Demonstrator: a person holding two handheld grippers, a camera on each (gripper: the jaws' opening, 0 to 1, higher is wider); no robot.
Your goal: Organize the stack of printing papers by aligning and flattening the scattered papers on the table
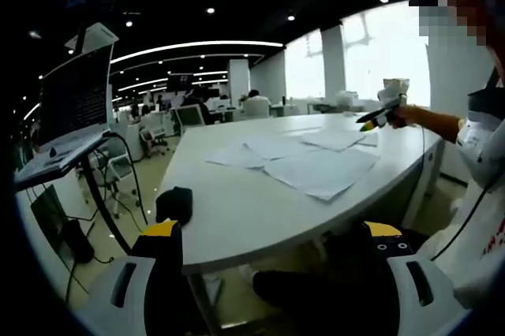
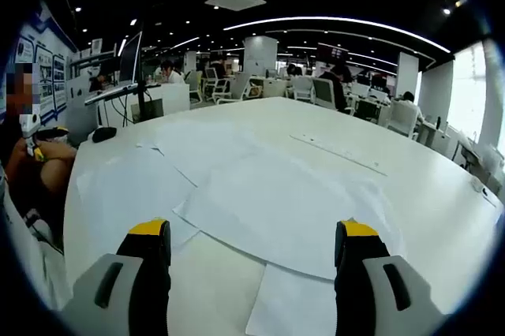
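Several white printing papers lie scattered and overlapping on the white table (image 1: 237,218). The biggest sheet (image 1: 319,170) sits nearest, and smaller sheets (image 1: 237,154) lie beyond it. My left gripper (image 1: 272,233) is open and holds nothing, low and short of the table's near edge. My right gripper (image 1: 371,121) hovers at the far side, held in a person's hand. In the right gripper view, my right gripper (image 2: 254,233) stands open just above a large sheet (image 2: 276,202). More sheets (image 2: 126,186) spread to the left. The left gripper (image 2: 35,147) shows small at the left edge.
A black mouse-like object (image 1: 173,202) lies on the table corner (image 2: 102,135). A monitor on a stand (image 1: 75,99) with hanging cables stands to the side of the table. Office desks, chairs and seated people fill the background. A thin strip (image 2: 339,154) lies on the far tabletop.
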